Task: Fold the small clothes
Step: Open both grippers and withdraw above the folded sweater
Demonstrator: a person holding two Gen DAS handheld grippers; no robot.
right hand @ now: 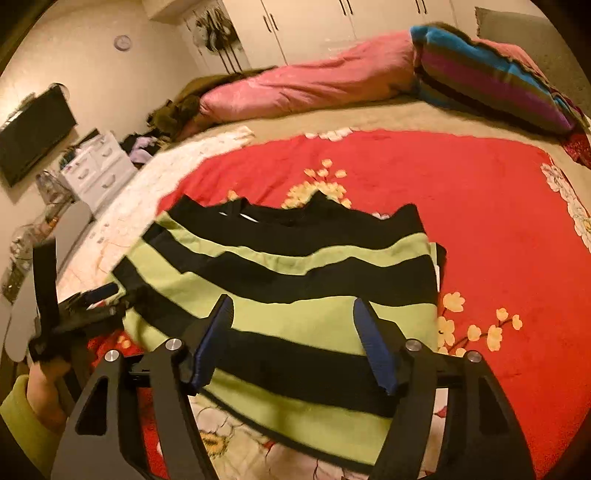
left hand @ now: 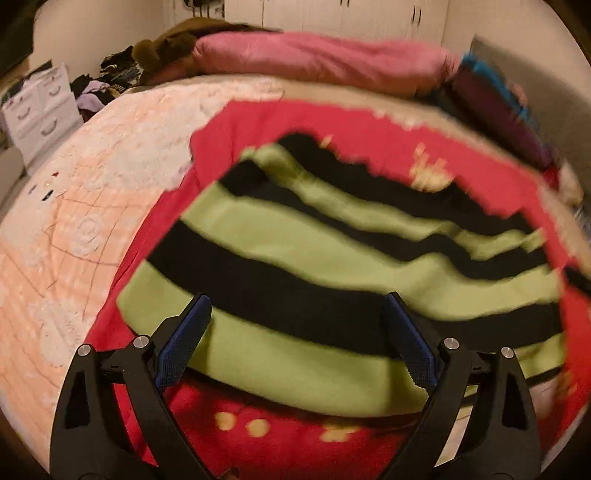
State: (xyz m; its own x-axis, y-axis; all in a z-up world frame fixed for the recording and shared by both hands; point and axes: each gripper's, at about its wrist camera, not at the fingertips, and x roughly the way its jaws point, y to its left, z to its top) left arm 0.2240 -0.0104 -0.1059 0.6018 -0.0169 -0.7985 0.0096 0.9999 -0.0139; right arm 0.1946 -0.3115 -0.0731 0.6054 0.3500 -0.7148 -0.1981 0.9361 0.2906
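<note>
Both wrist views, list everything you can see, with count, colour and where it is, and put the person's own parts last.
striped garment: one, green and black, flat on the red blanket, under both tongs
red blanket: one, red with pale flowers, spread over the bed
quilt: one, pale peach and white, left part of the bed
pink duvet: one, pink, bunched along the far edge of the bed
striped pillow: one, blue, purple and black, far right corner
drawer unit: one, white, on the floor left of the bed
television: one, black, left wall
wardrobe: white doors, back wall
left tongs: black, blue pads, open
right tongs: black, blue pads, open
</note>
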